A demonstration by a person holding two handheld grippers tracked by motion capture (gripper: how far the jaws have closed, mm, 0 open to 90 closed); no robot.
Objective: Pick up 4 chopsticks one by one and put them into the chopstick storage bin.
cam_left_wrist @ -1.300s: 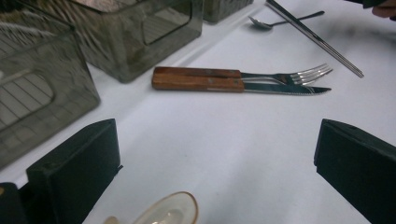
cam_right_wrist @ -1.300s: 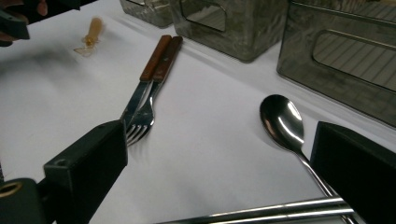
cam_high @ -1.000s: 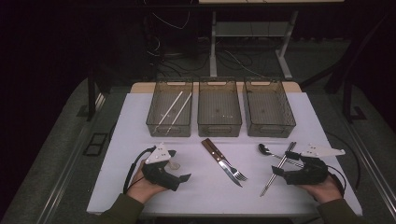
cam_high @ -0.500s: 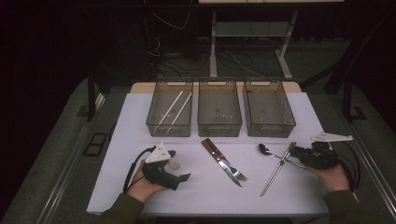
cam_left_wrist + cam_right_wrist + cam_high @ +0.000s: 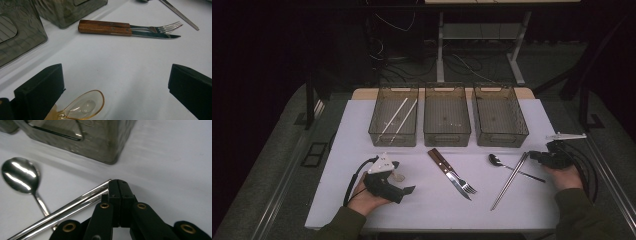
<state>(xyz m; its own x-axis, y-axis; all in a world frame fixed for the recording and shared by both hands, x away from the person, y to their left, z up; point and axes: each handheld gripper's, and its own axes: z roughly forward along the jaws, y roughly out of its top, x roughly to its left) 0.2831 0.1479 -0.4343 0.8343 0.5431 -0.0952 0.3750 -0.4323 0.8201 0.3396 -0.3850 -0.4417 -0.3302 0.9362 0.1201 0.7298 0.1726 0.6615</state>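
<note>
Now the right gripper [image 5: 119,185], at the right edge of the high view, has just brought its jaws together, and they meet with nothing between them, right beside the upper end of the metal chopsticks [image 5: 72,206], which slant toward the lower left of its view across the handle of the steel spoon [image 5: 20,173]. At lower left of the high view the left gripper [image 5: 404,186] rests with jaws spread wide, an amber plastic spoon [image 5: 85,106] by one jaw. Between the two, mid-table, lie the fork [image 5: 463,182] and knife [image 5: 448,172], below three grey bins [image 5: 447,117].
</note>
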